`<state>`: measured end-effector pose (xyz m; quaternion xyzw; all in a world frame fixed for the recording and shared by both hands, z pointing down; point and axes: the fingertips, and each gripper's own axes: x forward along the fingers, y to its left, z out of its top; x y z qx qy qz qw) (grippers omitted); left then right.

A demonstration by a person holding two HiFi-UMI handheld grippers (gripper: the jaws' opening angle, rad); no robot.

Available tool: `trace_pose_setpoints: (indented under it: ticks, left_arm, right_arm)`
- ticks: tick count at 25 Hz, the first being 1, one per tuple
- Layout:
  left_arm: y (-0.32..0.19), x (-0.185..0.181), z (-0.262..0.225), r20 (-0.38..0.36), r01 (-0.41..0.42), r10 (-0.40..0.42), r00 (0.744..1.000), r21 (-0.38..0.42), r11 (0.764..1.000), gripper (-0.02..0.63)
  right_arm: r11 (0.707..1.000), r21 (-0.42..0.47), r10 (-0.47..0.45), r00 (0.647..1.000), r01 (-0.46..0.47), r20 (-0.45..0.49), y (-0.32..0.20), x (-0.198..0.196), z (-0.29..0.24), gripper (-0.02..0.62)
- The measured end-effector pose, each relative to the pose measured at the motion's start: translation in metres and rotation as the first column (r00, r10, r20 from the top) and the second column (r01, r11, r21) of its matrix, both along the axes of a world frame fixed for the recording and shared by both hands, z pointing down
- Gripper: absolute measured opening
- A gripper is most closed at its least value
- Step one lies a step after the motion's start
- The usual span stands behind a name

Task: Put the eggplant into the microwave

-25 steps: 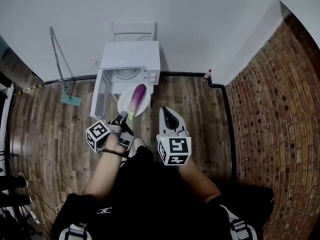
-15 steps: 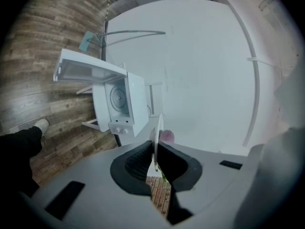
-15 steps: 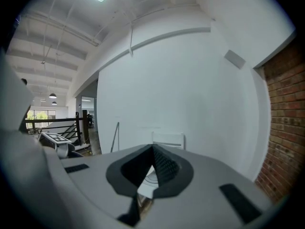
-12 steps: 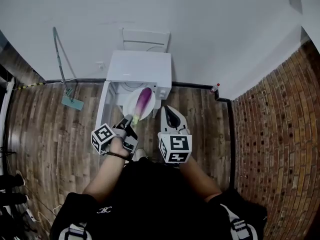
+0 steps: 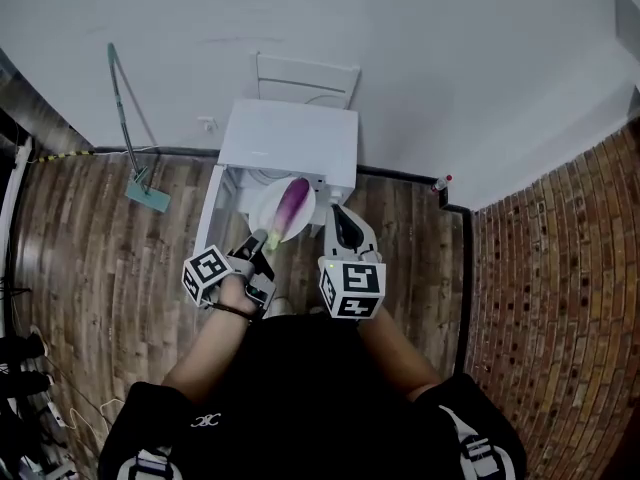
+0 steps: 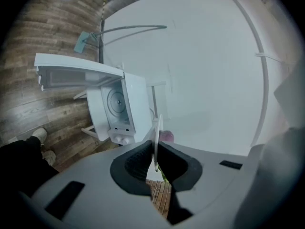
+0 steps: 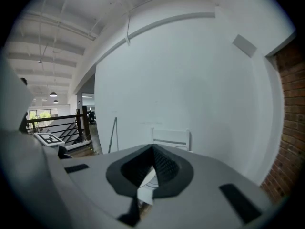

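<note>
Centre of the head view: the left gripper grips the near rim of a white plate, its jaws just eased slightly wider. The plate carries the purple eggplant just before the open microwave. The right gripper, jaws together, holds nothing. The glossy, rounded eggplant likely rolls easily (plate best held level by its stiff rim).

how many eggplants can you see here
1: the purple eggplant lies on the white plate that the left hand-held gripper holds by its rim, in front of the open microwave. Its cavity is partly hidden.
</note>
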<state>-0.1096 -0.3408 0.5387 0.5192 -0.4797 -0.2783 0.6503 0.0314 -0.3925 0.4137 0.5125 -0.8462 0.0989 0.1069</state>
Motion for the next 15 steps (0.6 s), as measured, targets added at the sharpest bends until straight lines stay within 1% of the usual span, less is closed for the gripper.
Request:
trace_pose_setpoints:
  ticks: [5, 9, 12, 15]
  left_arm:
    - [0.005, 0.000, 0.004, 0.009, 0.100, -0.099, 0.995, -0.016, 0.995, 0.032]
    - [0.006, 0.009, 0.014, 0.003, 0.139, -0.139, 0.990, -0.003, 0.990, 0.032]
    - [0.006, 0.008, 0.034, -0.014, 0.173, -0.173, 0.985, 0.008, 0.985, 0.032]
    - [0.005, 0.005, 0.067, -0.021, 0.201, -0.202, 0.979, -0.007, 0.979, 0.032]
  right_arm:
    - [0.996, 0.000, -0.089, 0.996, 0.089, 0.002, -0.013, -0.003, -0.001, 0.006]
    - [0.991, 0.031, -0.130, 0.991, 0.130, -0.012, -0.024, -0.003, 0.006, 0.006]
    - [0.989, 0.024, -0.146, 0.989, 0.146, -0.010, -0.029, -0.004, 0.031, 0.006]
    - [0.987, 0.002, -0.159, 0.987, 0.159, -0.004, -0.031, -0.005, 0.068, 0.006]
